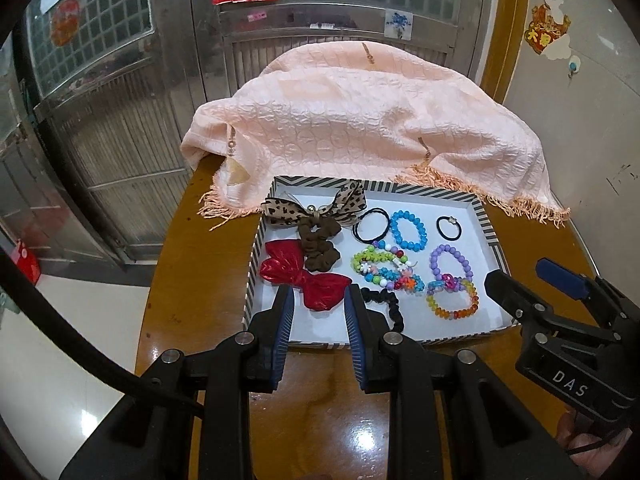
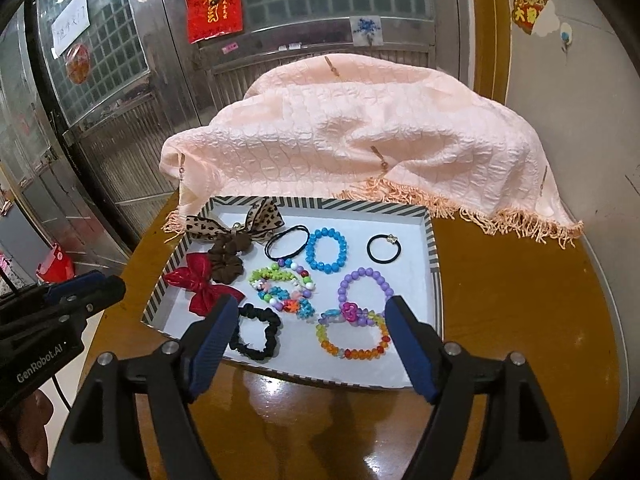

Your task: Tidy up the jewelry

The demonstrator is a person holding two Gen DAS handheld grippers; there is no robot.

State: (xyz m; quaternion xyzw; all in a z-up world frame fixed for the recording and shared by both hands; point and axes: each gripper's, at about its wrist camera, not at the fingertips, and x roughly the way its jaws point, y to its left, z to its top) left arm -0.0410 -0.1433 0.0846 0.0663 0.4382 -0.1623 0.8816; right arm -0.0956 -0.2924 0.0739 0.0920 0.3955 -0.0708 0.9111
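Both tongs hover empty over the tray (image 2: pixel 434 240), left tongs (image 1: pixel 318 300) narrowly spread, right tongs (image 2: pixel 312 314) wide, seemingly to straddle the rainbow bracelet (image 2: pixel 352 338).

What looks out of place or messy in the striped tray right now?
The leopard-print bow hangs over the striped tray's far-left rim, and several beaded bracelets lie tangled mid-tray. The rest lies apart, flat inside.

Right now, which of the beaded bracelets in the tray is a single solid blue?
The blue bracelet beside the thin black hair tie. The purple bracelet is lilac, and the remaining ones mix several colours.
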